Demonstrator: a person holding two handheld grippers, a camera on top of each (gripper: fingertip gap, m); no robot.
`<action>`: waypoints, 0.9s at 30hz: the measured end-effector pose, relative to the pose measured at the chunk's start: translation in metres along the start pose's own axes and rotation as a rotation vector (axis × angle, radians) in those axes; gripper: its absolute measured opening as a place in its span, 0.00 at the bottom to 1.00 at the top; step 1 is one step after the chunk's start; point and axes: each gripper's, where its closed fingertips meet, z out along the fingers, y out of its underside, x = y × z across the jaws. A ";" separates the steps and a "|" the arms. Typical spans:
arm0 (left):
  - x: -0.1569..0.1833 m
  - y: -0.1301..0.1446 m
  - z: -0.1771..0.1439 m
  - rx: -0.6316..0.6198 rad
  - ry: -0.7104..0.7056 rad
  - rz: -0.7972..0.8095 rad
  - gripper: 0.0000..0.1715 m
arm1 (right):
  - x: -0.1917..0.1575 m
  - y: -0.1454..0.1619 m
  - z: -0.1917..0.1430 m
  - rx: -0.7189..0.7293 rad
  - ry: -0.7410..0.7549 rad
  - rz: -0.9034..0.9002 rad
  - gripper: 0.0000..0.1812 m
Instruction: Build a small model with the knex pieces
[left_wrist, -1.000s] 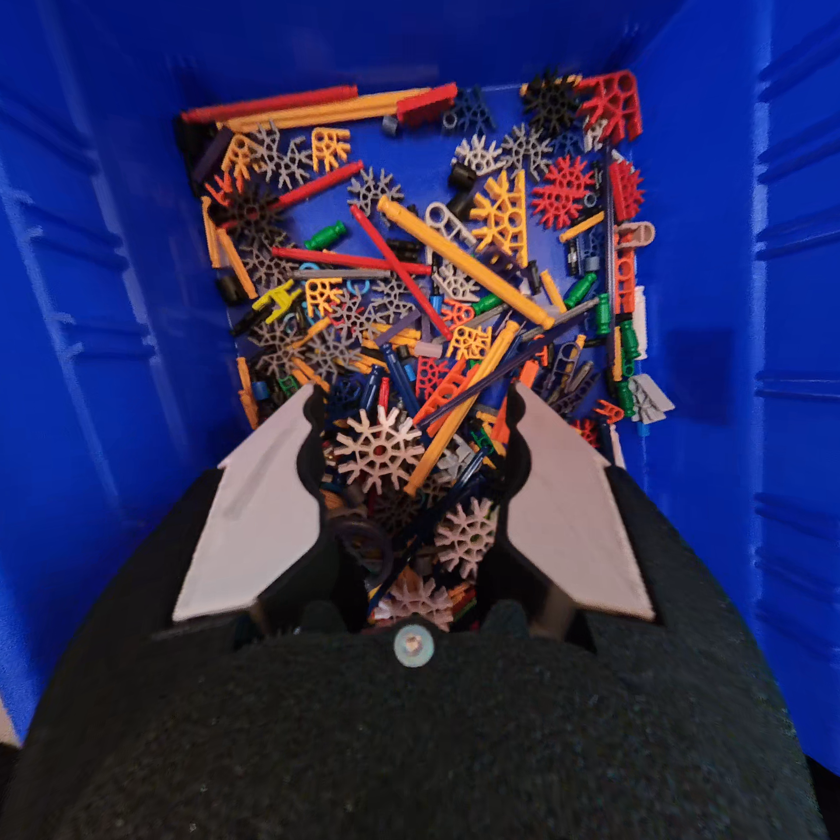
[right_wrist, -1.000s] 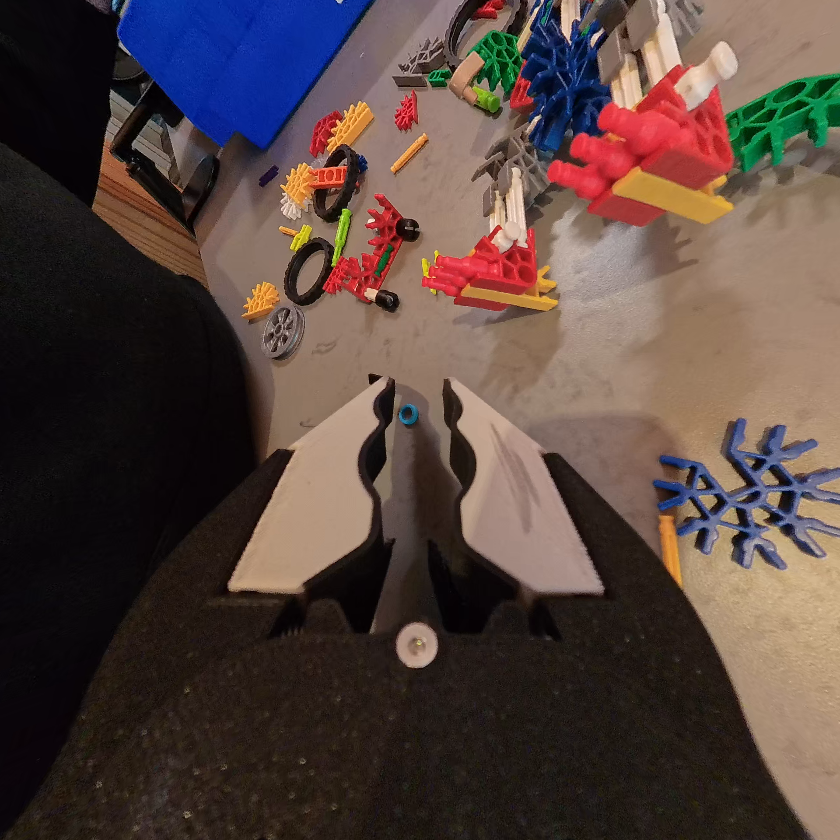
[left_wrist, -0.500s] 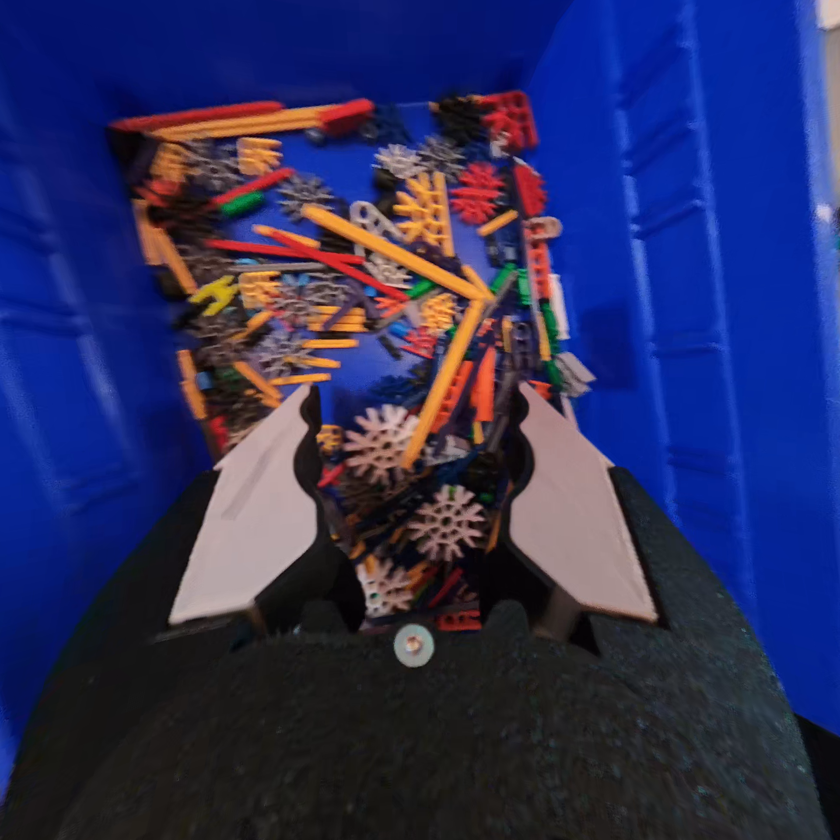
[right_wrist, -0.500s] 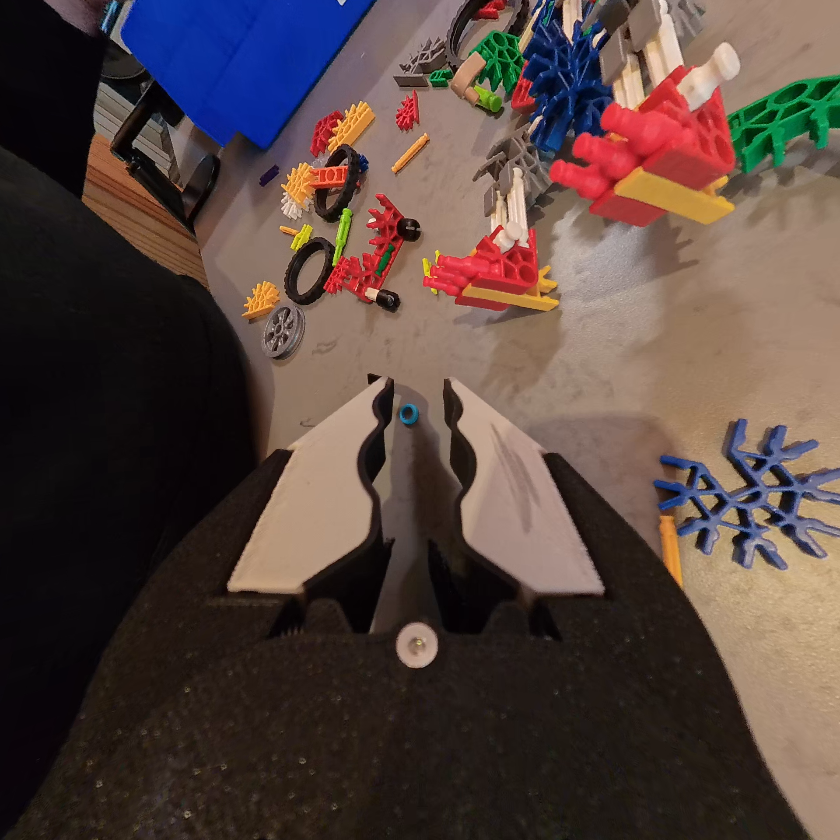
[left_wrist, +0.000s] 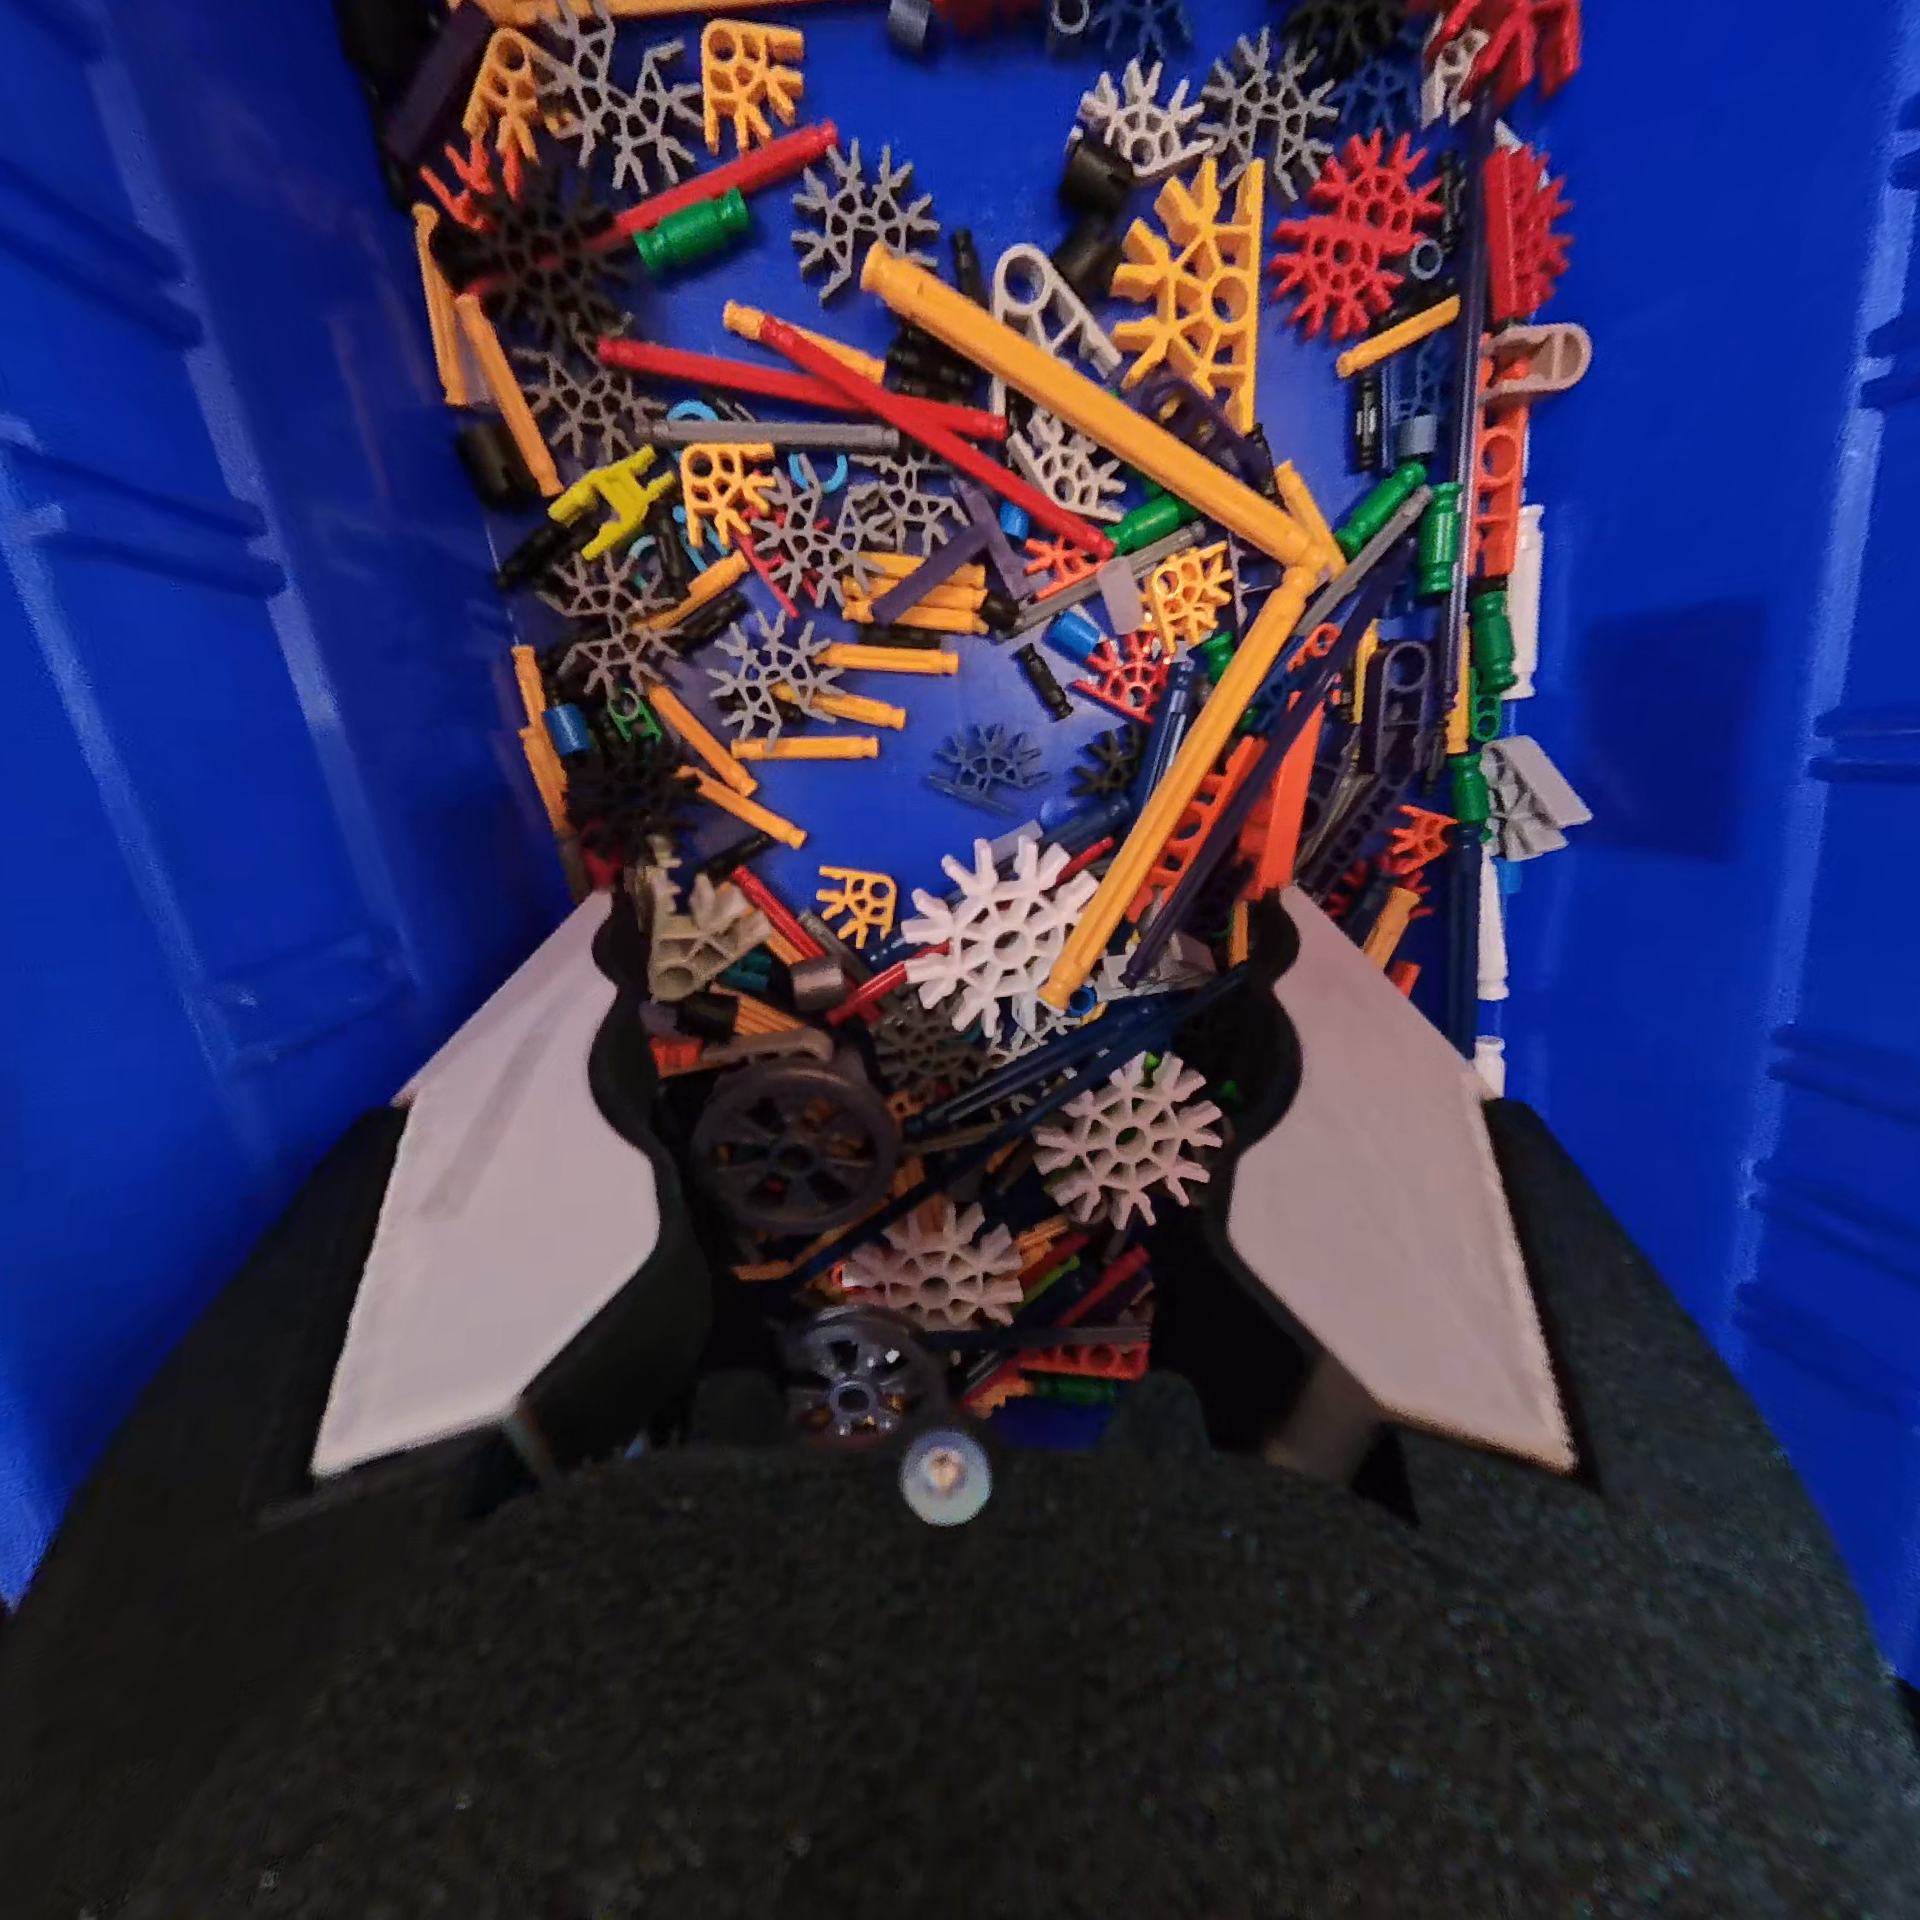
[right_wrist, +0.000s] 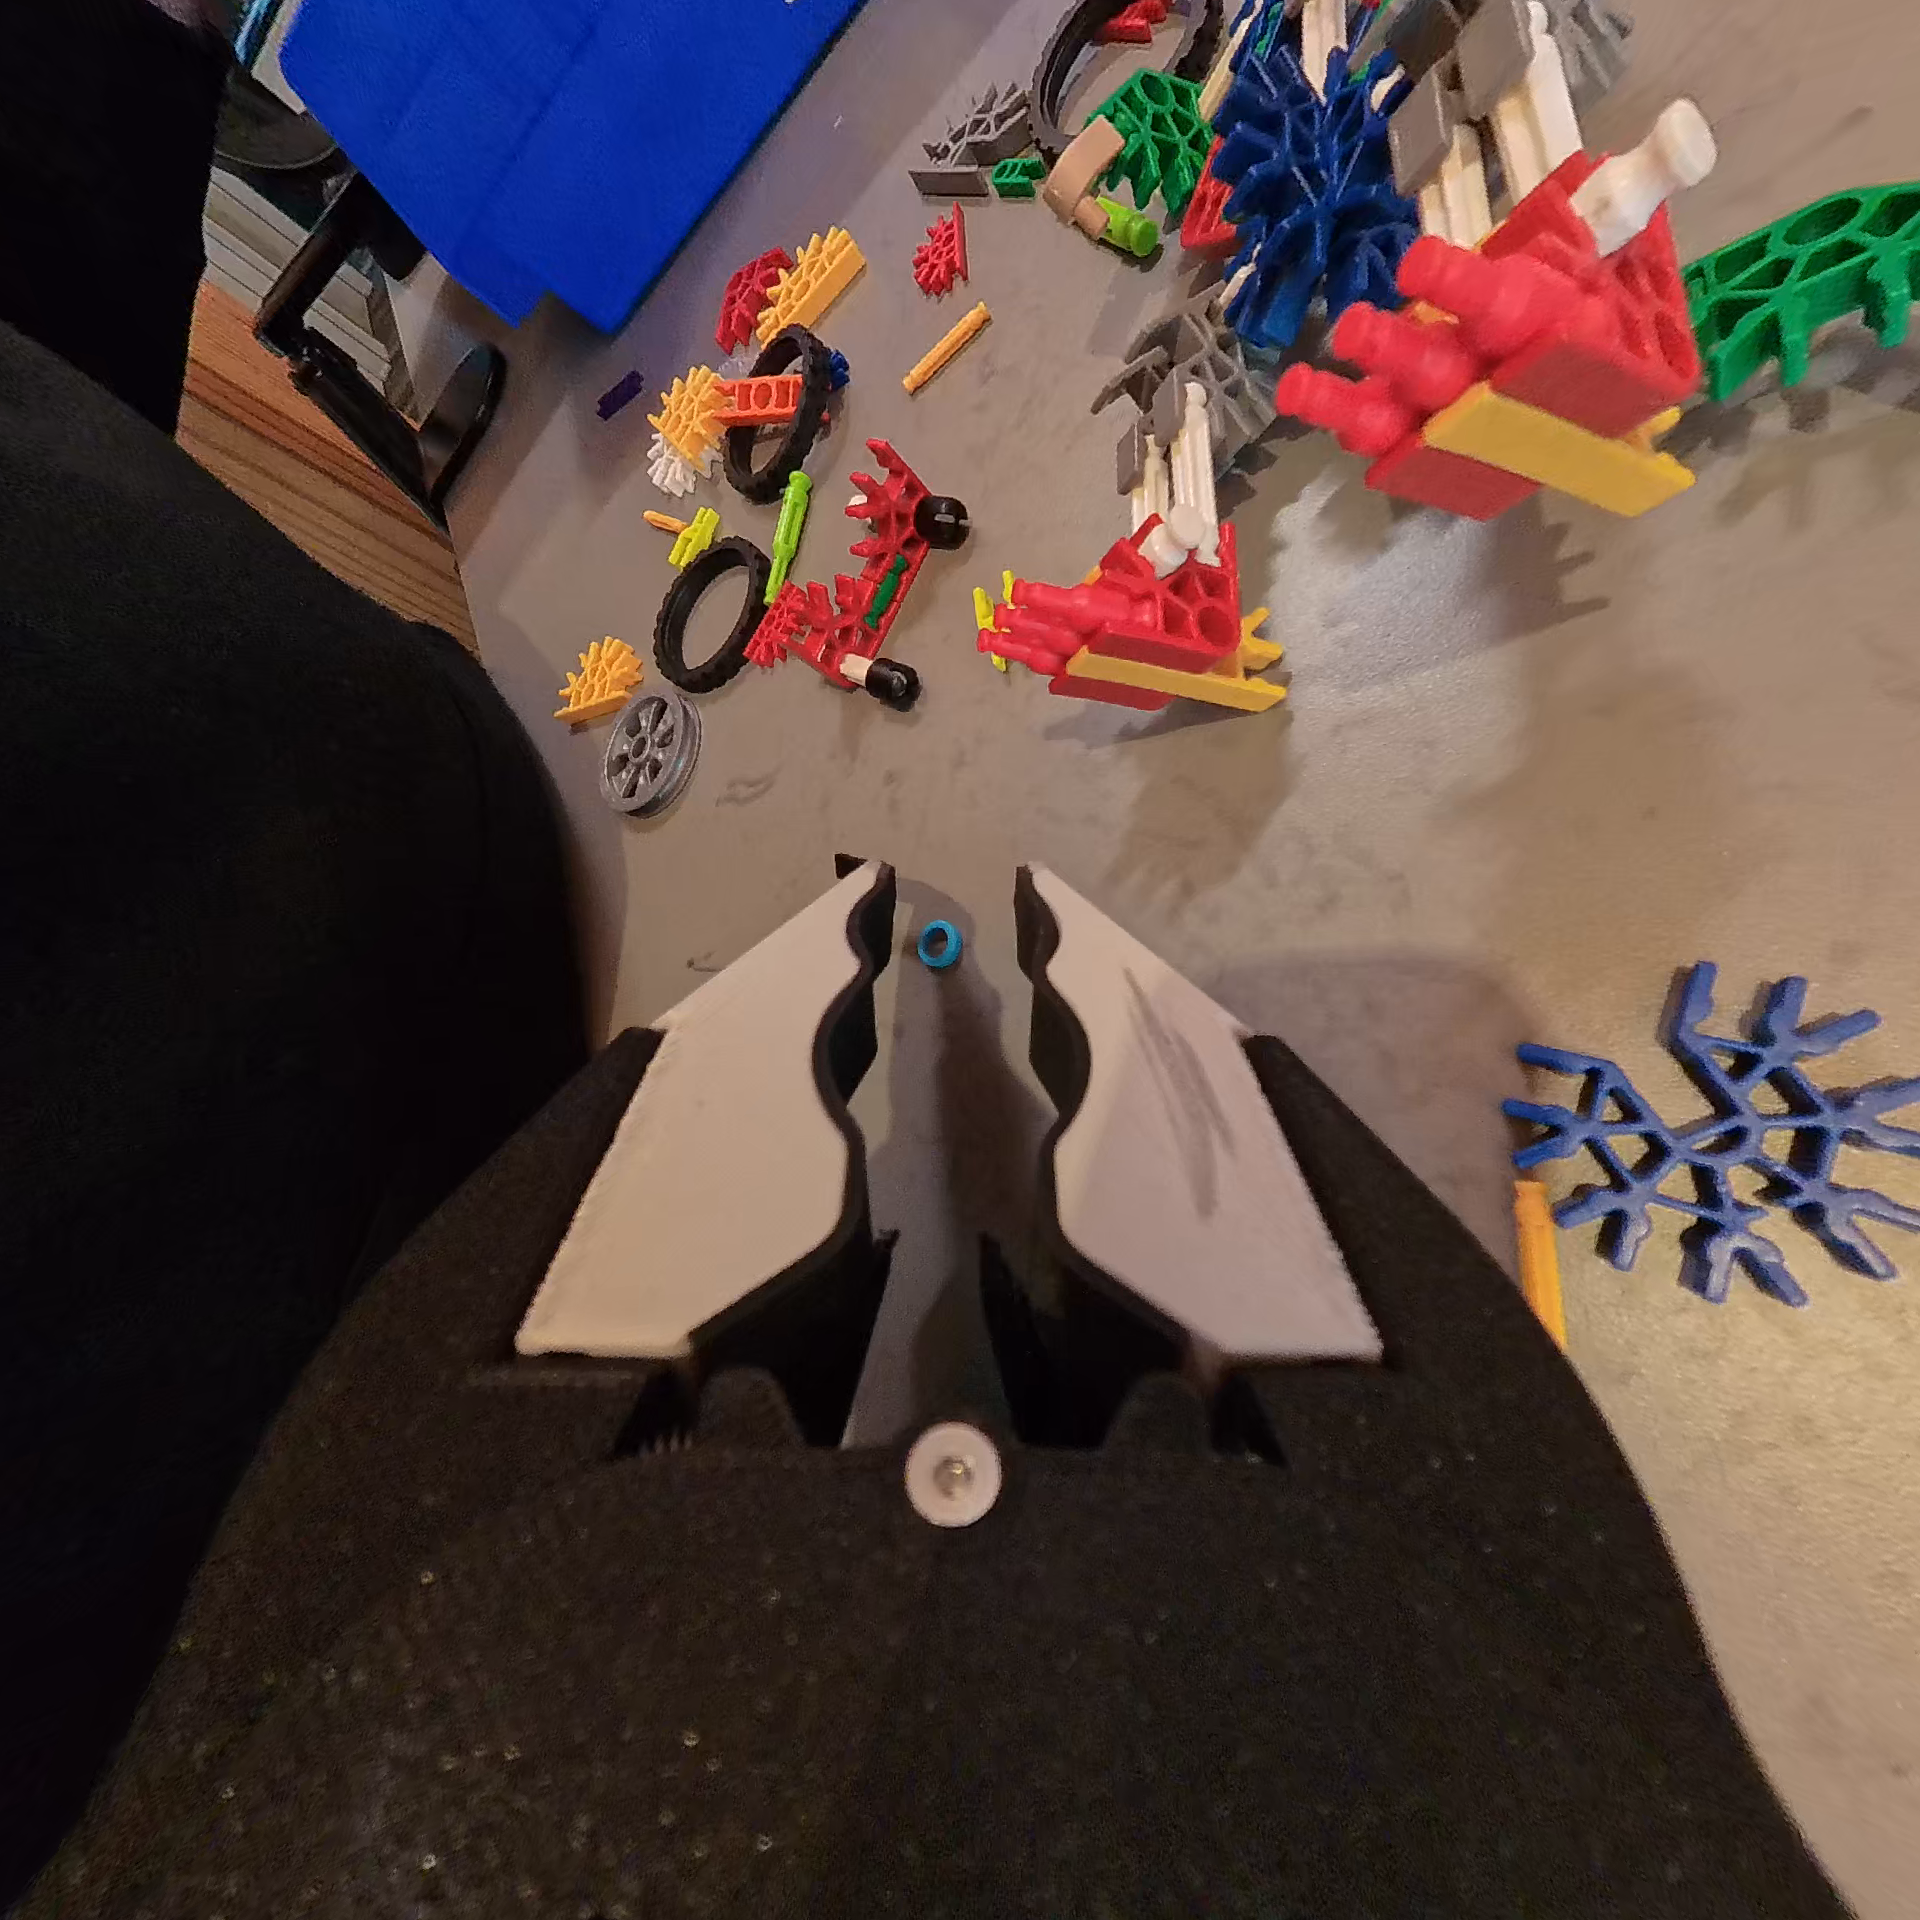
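**Hovering over the pieces**

I see my left gripper (left_wrist: 940, 935) spread wide inside the blue bin (left_wrist: 239, 727), over a white snowflake connector (left_wrist: 1000, 935) (holding nothing). My right gripper (right_wrist: 951, 883) is narrowly parted, empty, around a small blue ring (right_wrist: 938, 945) on the grey table (right_wrist: 1455, 810).

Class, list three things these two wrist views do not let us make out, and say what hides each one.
1. Left wrist view: pieces low in the blue bin, covered by the left gripper body.
2. Right wrist view: the blue snowflake connector, cut off by the right edge.
3. Right wrist view: whether the right gripper touches the blue ring.
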 end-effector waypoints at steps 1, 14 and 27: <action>0.001 0.000 0.000 0.002 0.000 0.001 0.67 | 0.000 0.000 0.000 0.000 0.000 -0.001 0.13; 0.009 0.023 -0.026 -0.022 0.053 0.004 0.61 | -0.001 0.001 0.000 -0.003 -0.002 -0.012 0.13; -0.001 0.015 -0.027 -0.083 -0.088 0.336 0.14 | -0.002 0.002 0.001 -0.005 -0.006 -0.014 0.13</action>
